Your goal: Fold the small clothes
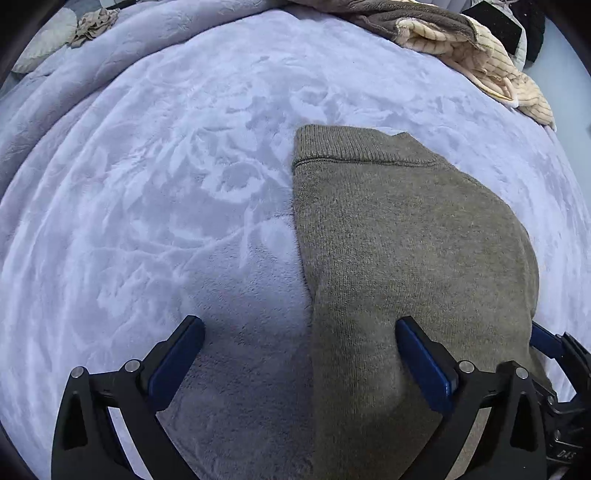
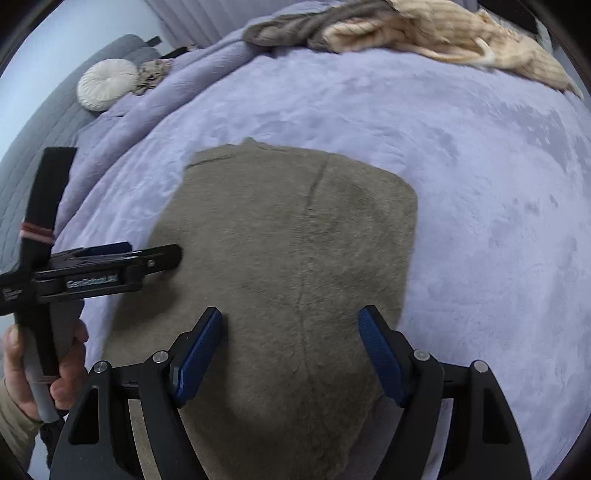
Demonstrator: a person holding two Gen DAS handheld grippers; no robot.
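**Both hand-held grippers released above a grey-brown knit garment on the bed**

A grey-brown knit garment (image 1: pixel 406 258) lies flat on a lilac plush blanket (image 1: pixel 166 184) that covers the bed. Its ribbed band points away from the cameras, and its left edge runs nearly straight down the left wrist view. In the right wrist view a faint crease runs lengthwise down the middle of the cloth.

The left hand-held gripper (image 1: pixel 300 345) hangs over the garment's near left edge with its jaws spread wide. One blue pad stands over bare blanket and the other over the knit, so the edge runs between them, but neither pad presses on it. The right wrist view shows this tool from the side, with a person's hand (image 2: pixel 40 365) wrapped around its handle.

The right hand-held gripper (image 2: pixel 291 341) is released too, its blue pads standing apart above the near middle of the garment with nothing clamped. This view is slightly blurred.

At the far edge of the bed lies a heap of other clothes (image 2: pixel 406 33), a cream striped piece beside a darker brown one. A round white cushion (image 2: pixel 107 84) rests far left, next to a small crumpled beige cloth (image 2: pixel 153 74).
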